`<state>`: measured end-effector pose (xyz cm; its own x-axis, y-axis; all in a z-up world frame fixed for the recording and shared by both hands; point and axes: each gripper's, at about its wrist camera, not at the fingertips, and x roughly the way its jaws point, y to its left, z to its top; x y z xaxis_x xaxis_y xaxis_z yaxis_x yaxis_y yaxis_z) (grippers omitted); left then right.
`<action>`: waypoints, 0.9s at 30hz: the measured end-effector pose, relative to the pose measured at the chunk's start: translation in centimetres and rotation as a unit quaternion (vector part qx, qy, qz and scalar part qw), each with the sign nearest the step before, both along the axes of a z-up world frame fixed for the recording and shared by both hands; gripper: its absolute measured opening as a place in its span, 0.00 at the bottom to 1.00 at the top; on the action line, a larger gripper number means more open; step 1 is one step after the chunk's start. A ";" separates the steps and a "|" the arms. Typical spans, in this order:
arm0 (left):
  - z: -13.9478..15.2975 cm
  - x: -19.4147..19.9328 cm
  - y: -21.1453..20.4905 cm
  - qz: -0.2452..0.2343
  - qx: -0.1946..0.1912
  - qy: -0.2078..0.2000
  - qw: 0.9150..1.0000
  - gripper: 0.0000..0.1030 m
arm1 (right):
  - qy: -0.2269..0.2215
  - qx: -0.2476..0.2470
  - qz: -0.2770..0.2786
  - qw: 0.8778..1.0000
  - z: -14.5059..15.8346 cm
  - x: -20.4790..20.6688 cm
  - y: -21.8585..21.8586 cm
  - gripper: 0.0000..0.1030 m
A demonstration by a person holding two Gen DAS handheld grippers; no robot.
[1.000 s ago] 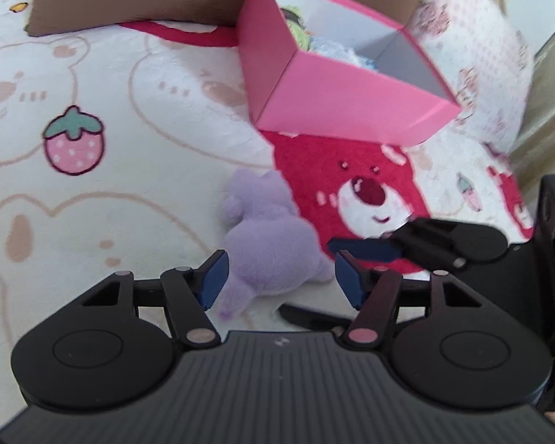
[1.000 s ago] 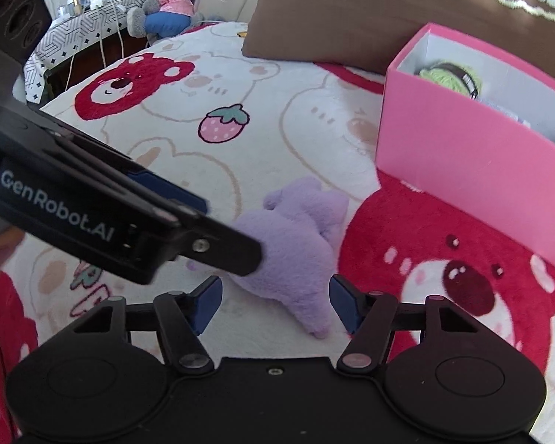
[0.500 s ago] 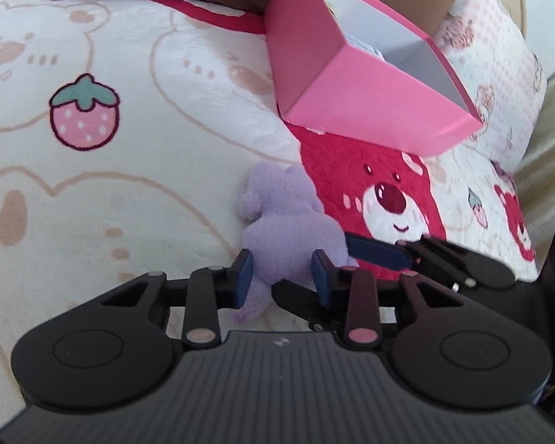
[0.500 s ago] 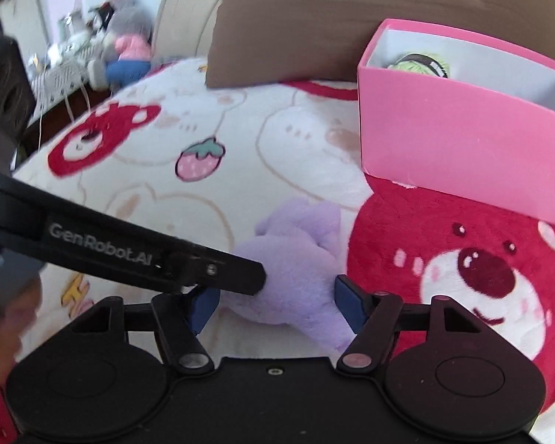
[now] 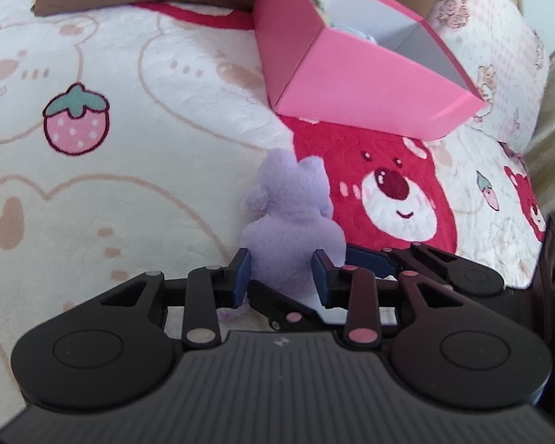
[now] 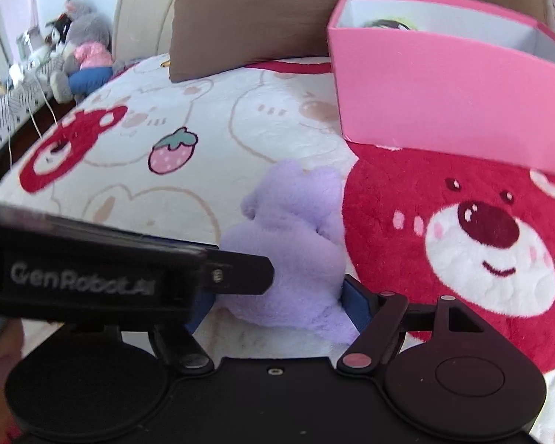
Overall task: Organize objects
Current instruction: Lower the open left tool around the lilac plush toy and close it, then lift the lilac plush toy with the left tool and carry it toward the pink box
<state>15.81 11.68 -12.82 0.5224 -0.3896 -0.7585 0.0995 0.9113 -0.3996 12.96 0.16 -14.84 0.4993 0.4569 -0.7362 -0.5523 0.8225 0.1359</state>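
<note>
A purple plush toy (image 5: 290,218) lies on the patterned blanket, just in front of a pink box (image 5: 355,85). My left gripper (image 5: 282,277) is shut on the toy's near end, both blue pads pressing into the fur. In the right wrist view the same toy (image 6: 288,244) sits between the blue pads of my right gripper (image 6: 277,307), which touch its sides but stay wide apart. The left gripper's finger crosses in front from the left. The pink box (image 6: 444,92) stands behind, with a few small things inside, mostly hidden.
A brown pillow (image 6: 277,11) lies behind the box. A grey stuffed animal (image 6: 81,48) and a cluttered side table are beyond the bed's far left edge. The blanket (image 5: 129,155) has bear and strawberry prints.
My left gripper moved forward and closed its jaws on the purple toy. My right gripper moved in so that the toy now lies between its pads.
</note>
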 end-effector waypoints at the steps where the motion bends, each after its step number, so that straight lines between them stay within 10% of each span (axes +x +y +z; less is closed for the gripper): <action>1: -0.2 0.2 0.2 0.005 -0.005 0.004 1.000 0.33 | -0.006 -0.005 -0.002 1.000 -0.1 -0.1 0.1 0.76; 27: 0.1 -1.5 -0.7 -0.013 -0.016 -0.017 1.000 0.33 | -0.017 0.000 0.016 1.000 0.0 -1.2 -1.2 0.69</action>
